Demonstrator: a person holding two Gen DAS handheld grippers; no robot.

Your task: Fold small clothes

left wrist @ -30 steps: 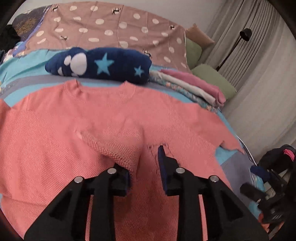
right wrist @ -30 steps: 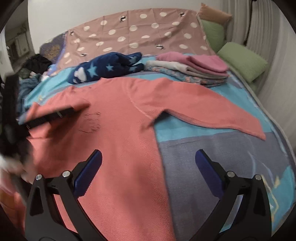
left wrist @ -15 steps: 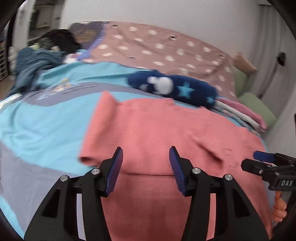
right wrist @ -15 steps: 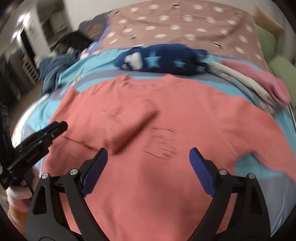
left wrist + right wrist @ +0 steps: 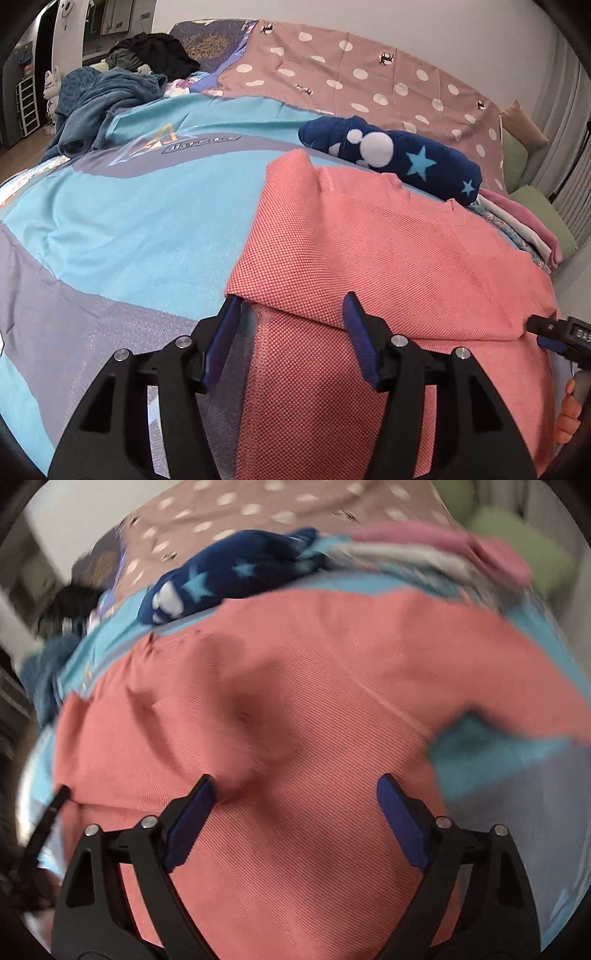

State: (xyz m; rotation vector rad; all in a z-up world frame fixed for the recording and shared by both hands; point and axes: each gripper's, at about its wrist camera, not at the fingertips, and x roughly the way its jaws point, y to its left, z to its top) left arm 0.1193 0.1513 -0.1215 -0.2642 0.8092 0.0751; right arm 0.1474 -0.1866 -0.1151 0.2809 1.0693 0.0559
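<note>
Coral sweater [image 5: 388, 258], left edge folded inward

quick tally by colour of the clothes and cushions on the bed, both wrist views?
Coral: 1, the coral sweater
Navy: 1, the navy star-print fleece
Pink and pale: 1 folded stack, item count unclear
Teal: 1 crumpled teal garment
Black: 1 black clothes heap
Green: 2 green cushions
Tan: 1 tan cushion
Total: 8
</note>
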